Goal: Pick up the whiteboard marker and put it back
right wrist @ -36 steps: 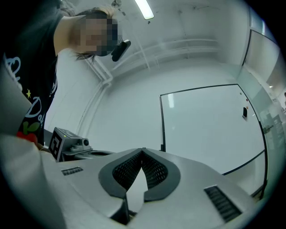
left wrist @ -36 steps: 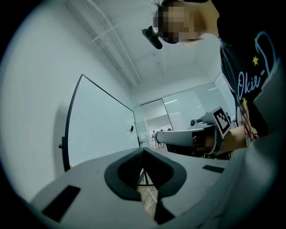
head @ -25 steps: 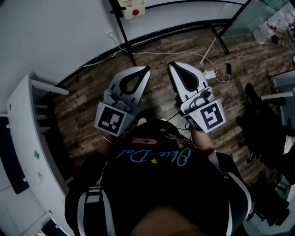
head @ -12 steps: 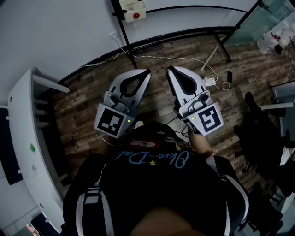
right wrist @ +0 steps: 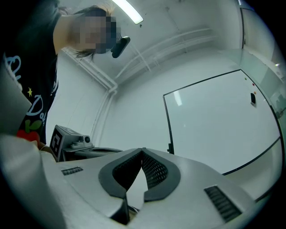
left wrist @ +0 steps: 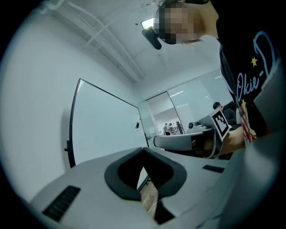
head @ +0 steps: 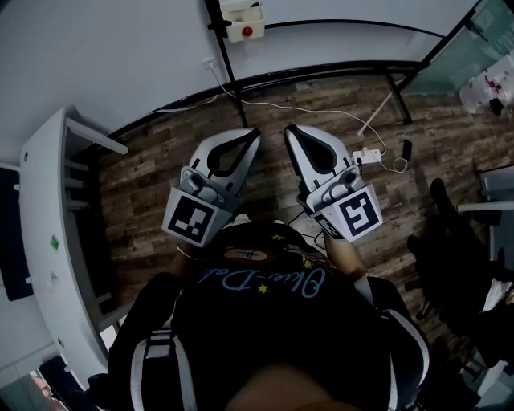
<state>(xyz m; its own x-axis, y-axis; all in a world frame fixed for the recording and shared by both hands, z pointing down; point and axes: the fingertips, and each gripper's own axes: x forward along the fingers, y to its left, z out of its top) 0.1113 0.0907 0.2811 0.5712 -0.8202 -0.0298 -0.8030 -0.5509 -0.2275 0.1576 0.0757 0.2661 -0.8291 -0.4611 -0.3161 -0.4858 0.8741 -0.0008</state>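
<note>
I cannot make out a whiteboard marker in any view. The whiteboard [left wrist: 103, 125] [right wrist: 214, 120] stands upright ahead on a black stand. A small white holder [head: 242, 16] with a red spot hangs on the stand's post. My left gripper [head: 255, 133] [left wrist: 143, 150] and right gripper [head: 289, 128] [right wrist: 142, 152] are held side by side in front of my chest, above the wooden floor. Both point towards the board. On each the jaw tips meet, with nothing between them. Each gripper view shows the other gripper's marker cube at its edge.
A white shelf unit [head: 48, 225] stands at the left. White cables and a power strip [head: 368, 152] lie on the floor ahead. The stand's black legs [head: 397, 100] reach out at the right. Dark chairs [head: 454, 241] crowd the right side.
The head view has shifted a little, so the holder and floor sit further right and lower. Both grippers have stayed shut and nearly still before my chest.
</note>
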